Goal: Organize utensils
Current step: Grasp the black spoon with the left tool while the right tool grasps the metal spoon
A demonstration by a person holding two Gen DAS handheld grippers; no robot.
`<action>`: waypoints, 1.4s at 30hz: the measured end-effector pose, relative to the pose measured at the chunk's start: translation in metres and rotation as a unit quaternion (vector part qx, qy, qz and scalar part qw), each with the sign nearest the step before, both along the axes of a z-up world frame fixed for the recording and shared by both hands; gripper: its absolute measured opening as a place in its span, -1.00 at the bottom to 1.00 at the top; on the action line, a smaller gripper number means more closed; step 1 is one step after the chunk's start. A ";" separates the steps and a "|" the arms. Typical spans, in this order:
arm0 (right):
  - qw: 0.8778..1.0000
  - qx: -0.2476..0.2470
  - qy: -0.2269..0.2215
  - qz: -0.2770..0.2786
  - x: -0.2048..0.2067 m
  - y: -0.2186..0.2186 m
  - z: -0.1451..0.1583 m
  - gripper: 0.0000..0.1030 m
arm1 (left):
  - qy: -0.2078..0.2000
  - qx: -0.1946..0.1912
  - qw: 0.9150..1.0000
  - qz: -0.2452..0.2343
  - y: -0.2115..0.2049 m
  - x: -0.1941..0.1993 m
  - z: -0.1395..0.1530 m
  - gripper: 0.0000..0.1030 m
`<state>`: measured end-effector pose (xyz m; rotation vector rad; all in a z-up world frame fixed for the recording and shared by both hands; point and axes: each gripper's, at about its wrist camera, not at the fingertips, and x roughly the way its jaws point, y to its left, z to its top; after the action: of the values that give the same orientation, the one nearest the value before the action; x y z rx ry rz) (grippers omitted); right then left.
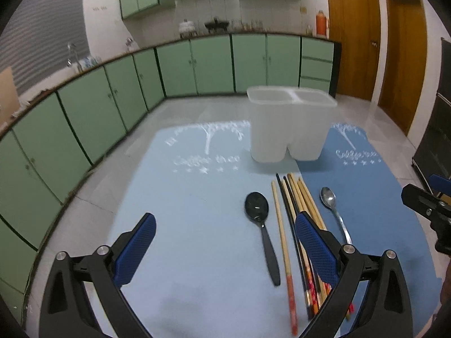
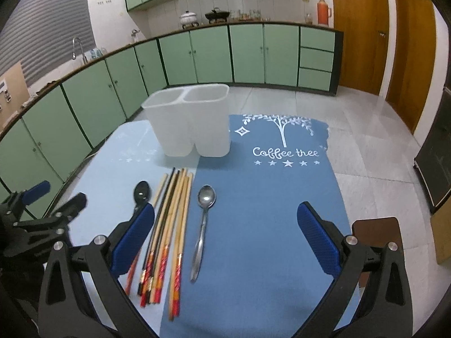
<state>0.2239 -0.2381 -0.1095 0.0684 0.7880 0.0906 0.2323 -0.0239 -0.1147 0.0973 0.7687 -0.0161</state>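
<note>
A white two-compartment utensil holder (image 1: 290, 124) (image 2: 190, 119) stands upright at the far side of the mats. In front of it lie a black spoon (image 1: 260, 225) (image 2: 141, 193), several wooden and black chopsticks (image 1: 296, 211) (image 2: 172, 219) and a metal spoon (image 1: 334, 211) (image 2: 203, 222), all flat, handles toward me. My left gripper (image 1: 225, 225) is open and empty, hovering over the black spoon and chopsticks. My right gripper (image 2: 225, 219) is open and empty above the metal spoon's handle.
A light blue mat (image 1: 183, 225) and a dark blue mat (image 2: 267, 225) cover the table. Green kitchen cabinets (image 2: 197, 56) line the far wall. A brown chair (image 2: 377, 231) stands at the table's right edge. The right gripper shows in the left wrist view (image 1: 428, 208).
</note>
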 end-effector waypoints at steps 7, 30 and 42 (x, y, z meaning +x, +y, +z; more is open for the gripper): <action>1.000 0.006 0.022 -0.011 0.031 -0.010 -0.020 0.90 | 0.053 -0.011 0.998 0.006 -0.011 0.055 -0.043 0.87; 0.998 0.016 0.056 -0.015 0.063 -0.018 -0.058 0.90 | 0.112 -0.028 0.993 0.035 -0.007 0.103 -0.091 0.76; 0.996 0.009 0.083 0.016 0.086 0.010 -0.070 0.57 | 0.114 -0.042 0.992 0.023 -0.002 0.099 -0.088 0.56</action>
<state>0.3101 -0.2278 -0.1791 0.0805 0.9540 0.1225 0.3312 -0.0260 -0.2028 -0.0019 0.9980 -0.0159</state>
